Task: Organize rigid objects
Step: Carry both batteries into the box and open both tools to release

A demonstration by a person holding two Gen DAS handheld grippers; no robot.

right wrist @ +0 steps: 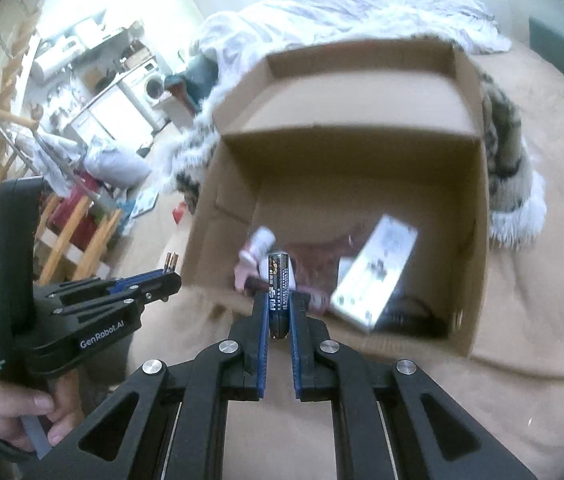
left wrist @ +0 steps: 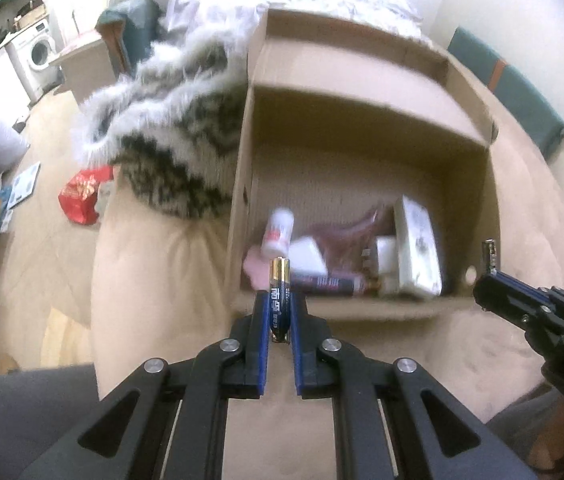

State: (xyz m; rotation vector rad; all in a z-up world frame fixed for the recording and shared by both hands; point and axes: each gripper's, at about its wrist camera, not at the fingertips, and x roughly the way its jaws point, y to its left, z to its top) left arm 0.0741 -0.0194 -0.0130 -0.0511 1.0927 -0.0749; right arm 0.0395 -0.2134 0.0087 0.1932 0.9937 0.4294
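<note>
My left gripper (left wrist: 280,300) is shut on a blue and gold battery (left wrist: 279,288), held upright just in front of the near wall of an open cardboard box (left wrist: 366,308). My right gripper (right wrist: 279,300) is shut on a dark battery (right wrist: 279,284), also upright, at the box's near edge (right wrist: 217,296). Each gripper shows in the other's view: the right one (left wrist: 490,276) at the box's right corner, the left one (right wrist: 171,270) left of the box. Inside the box lie a white bottle (left wrist: 277,232), a white carton (left wrist: 418,244), a dark tube (left wrist: 326,284) and a reddish bag (left wrist: 346,228).
The box sits on a beige bed cover (left wrist: 153,264). A furry patterned blanket (left wrist: 169,136) lies against the box's left side. A white duvet (right wrist: 342,12) is behind. The floor at left holds a red bag (left wrist: 79,196), a wooden rack (right wrist: 69,236) and a washing machine (left wrist: 39,54).
</note>
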